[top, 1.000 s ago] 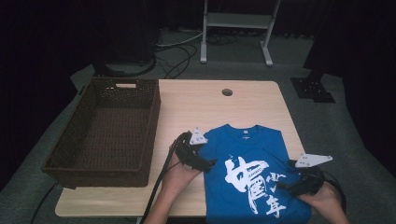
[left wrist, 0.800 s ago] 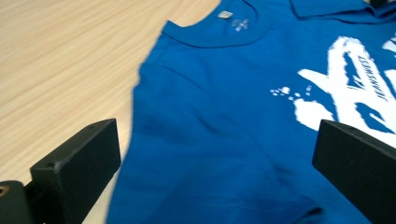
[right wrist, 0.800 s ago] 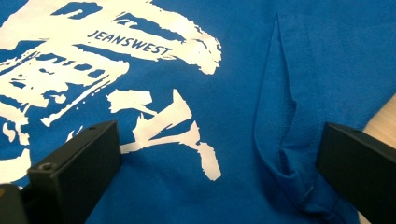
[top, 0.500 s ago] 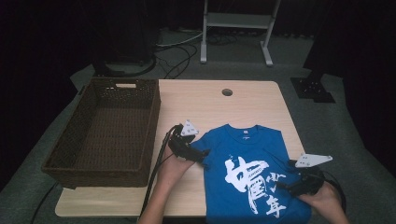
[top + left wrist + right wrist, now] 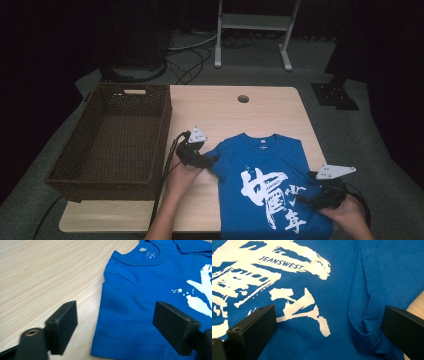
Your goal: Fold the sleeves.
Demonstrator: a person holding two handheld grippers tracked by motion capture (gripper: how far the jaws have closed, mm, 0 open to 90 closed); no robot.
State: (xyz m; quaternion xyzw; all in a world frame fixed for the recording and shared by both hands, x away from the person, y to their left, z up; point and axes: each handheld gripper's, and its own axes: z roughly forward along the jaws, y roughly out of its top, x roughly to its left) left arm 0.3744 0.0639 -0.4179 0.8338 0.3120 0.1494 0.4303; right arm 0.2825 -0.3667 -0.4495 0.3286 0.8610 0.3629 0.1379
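Note:
A blue T-shirt (image 5: 270,175) with a white print lies flat, front up, on the near right of the wooden table (image 5: 225,112). My left gripper (image 5: 209,161) sits low at the shirt's left sleeve. In the left gripper view its jaws have just been closing, and the sleeve hem (image 5: 117,340) lies between them with the pads off the cloth. My right gripper (image 5: 309,199) rests over the shirt's lower right. Its jaws (image 5: 329,325) stand wide over the print and a folded ridge of fabric (image 5: 364,315), gripping nothing.
A dark wicker basket (image 5: 115,145) stands open on the table's left side, close to my left hand. A round cable hole (image 5: 243,98) is near the far edge. A white stand (image 5: 255,30) and cables lie on the floor beyond.
My left gripper has shifted left and a little farther up the table, to the edge of the shirt's left sleeve. The right gripper has kept still.

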